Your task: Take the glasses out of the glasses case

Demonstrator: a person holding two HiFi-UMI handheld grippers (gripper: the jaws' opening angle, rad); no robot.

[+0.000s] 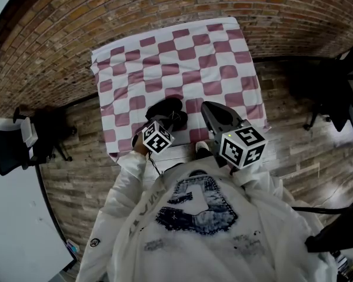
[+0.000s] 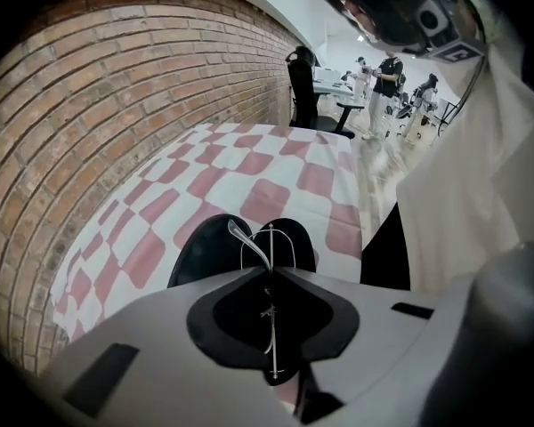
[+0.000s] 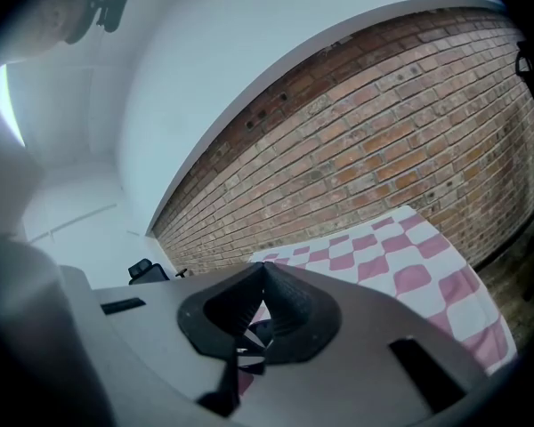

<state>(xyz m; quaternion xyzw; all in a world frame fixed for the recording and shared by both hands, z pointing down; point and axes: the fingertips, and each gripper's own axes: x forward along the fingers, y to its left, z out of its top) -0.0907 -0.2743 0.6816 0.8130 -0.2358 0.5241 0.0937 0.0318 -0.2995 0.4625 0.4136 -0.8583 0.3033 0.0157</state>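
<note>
A black glasses case lies open near the front edge of the pink-and-white checked tablecloth. In the left gripper view its two halves spread out just below the jaws. My left gripper points steeply down over the case and is shut on thin wire-framed glasses, seen edge-on with one temple curling up to the left. In the head view that gripper is right at the case. My right gripper hovers to the right of the case, shut, with nothing between its jaws.
The table stands against a brick wall. Office chairs stand on the wooden floor to the left and right. Several people and desks show far off past the table's end.
</note>
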